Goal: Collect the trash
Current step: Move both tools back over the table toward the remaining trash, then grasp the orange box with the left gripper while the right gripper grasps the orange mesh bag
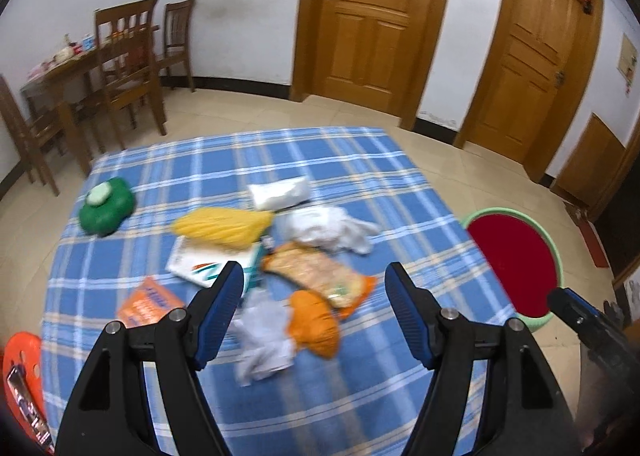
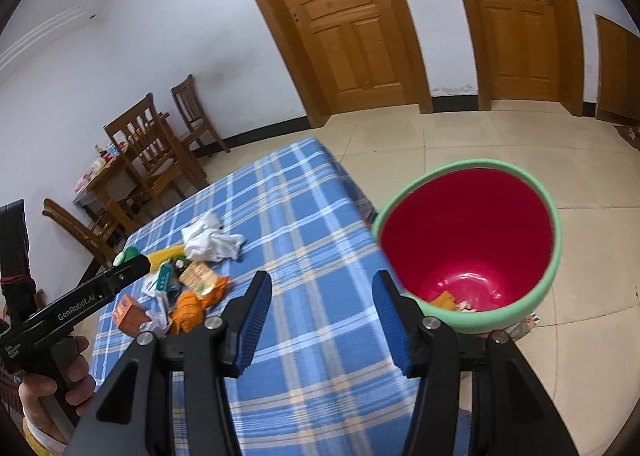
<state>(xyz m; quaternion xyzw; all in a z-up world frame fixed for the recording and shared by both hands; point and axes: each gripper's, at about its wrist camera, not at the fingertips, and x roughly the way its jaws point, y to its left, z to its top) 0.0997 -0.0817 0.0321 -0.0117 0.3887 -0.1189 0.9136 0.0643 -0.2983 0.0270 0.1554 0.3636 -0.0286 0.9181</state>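
Observation:
A pile of trash lies on the blue plaid table [image 1: 360, 160]: an orange wrapper [image 1: 314, 320], a crumpled white tissue [image 1: 262, 344], a patterned snack bag [image 1: 320, 276], a yellow bag [image 1: 224, 226], white cloth [image 1: 328, 230], a white packet [image 1: 280, 192] and an orange box [image 1: 150, 302]. My left gripper [image 1: 316, 288] is open above the orange wrapper and tissue. My right gripper [image 2: 322, 298] is open and empty over the table's right edge, beside the green bin with a red inside [image 2: 472, 240]. The bin holds a few scraps [image 2: 448, 302].
A green container [image 1: 106, 208] sits at the table's far left. A white paper booklet [image 1: 200, 260] lies under the pile. Wooden chairs and a side table [image 1: 100, 68] stand by the wall. Two wooden doors [image 1: 368, 24] are behind. An orange object [image 1: 22, 360] is at the left edge.

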